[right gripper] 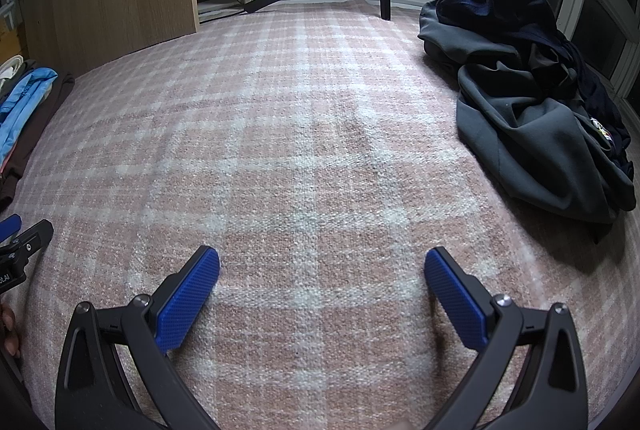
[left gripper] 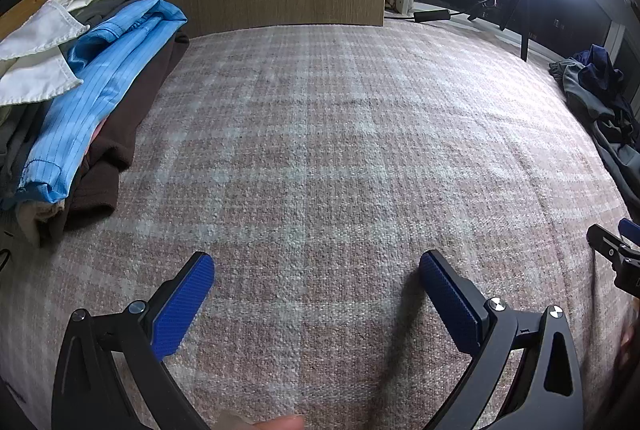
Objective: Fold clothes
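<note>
From the left wrist, the folded stack [left gripper: 80, 90], blue striped garment on top, lay at the plaid blanket's [left gripper: 320, 130] left edge, seemingly parked clear of the bare middle. The left gripper [left gripper: 316, 266] hung over that blanket, fingers [left gripper: 184, 306] spread wide, released, gripping nothing.

From the right wrist, the unfolded dark clothes [right gripper: 532, 118] lay heaped far right, probably awaiting folding. The right gripper [right gripper: 322, 262] was likewise spread wide, empty.

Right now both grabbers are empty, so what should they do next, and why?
Probably reach the right gripper toward the crumpled dark clothes pile on its right. Both it and the left gripper are open over bare plaid blanket, and the folded stack looks done.
</note>
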`<state>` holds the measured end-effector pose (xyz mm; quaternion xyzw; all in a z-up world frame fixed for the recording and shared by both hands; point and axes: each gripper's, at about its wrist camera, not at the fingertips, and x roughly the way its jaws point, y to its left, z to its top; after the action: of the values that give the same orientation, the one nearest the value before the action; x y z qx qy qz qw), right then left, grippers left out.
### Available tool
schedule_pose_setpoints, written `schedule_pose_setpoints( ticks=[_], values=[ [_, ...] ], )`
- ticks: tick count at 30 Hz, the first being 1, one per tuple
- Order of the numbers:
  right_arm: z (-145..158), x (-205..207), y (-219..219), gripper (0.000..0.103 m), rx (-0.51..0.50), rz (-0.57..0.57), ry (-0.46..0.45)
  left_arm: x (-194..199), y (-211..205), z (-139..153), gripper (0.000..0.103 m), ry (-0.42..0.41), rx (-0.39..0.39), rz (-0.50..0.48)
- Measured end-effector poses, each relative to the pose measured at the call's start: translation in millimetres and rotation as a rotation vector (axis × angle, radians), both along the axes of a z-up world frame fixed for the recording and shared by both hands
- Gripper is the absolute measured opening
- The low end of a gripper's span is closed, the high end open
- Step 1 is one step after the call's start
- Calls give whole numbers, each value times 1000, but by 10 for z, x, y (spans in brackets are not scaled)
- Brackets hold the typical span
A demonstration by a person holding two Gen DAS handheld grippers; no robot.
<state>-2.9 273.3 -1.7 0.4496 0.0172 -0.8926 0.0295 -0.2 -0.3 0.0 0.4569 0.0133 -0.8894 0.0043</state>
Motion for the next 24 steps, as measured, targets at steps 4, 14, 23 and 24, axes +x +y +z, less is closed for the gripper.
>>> schedule_pose_setpoints(
  ticks=[4, 14, 23, 24],
  values=[
    [0, 0, 0, 103, -1, 0, 0, -9, -6, 4, 103, 1, -2, 1],
    [0, 1, 12, 103, -3, -5, 0, -38, -3, 18, 103, 0, -2, 18],
    [8, -9, 24, 103, -1, -9, 0, -45, -24, 2, 103, 2, -2, 18],
    [4, -6, 3, 103, 0, -11, 1, -44, -23, 3, 103, 2, -2, 18]
  ],
)
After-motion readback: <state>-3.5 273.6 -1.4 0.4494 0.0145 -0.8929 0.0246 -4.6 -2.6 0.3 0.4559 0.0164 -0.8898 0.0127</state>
